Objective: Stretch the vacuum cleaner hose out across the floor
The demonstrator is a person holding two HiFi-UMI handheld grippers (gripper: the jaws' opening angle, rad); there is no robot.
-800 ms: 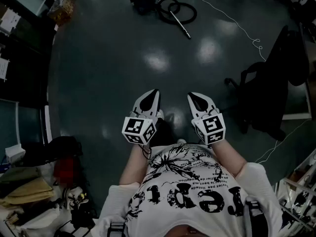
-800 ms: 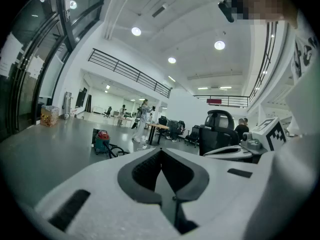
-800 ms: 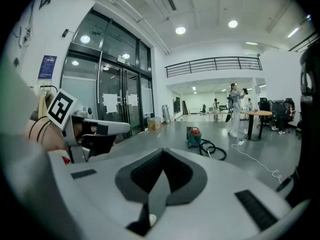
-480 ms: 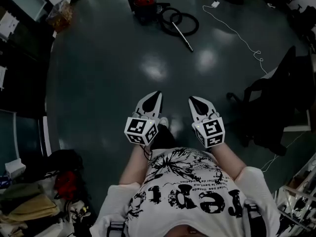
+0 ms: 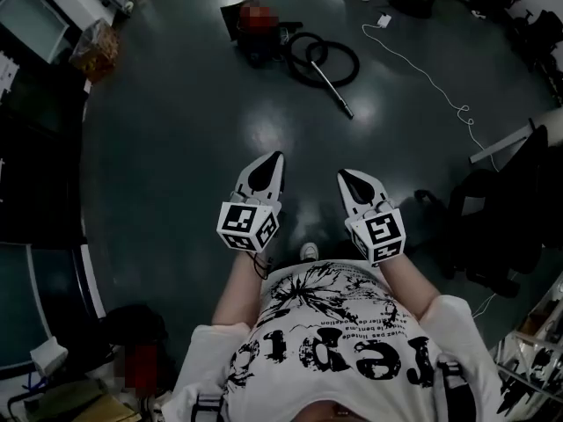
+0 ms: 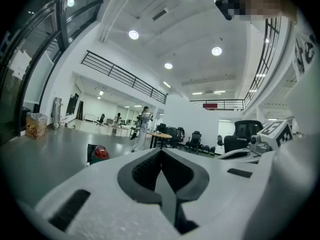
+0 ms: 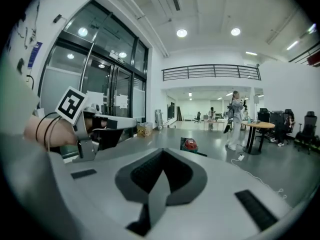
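Hose not yet in reach. The left gripper and right gripper are both fully closed and empty, well short of the red vacuum cleaner. The hose lies coiled just right of that cleaner. It is probably light, ribbed and springy, so grip it near the stiff wand.

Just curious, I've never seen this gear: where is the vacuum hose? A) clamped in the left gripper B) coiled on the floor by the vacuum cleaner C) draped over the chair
B: the hose lies coiled on the floor beside the vacuum cleaner.
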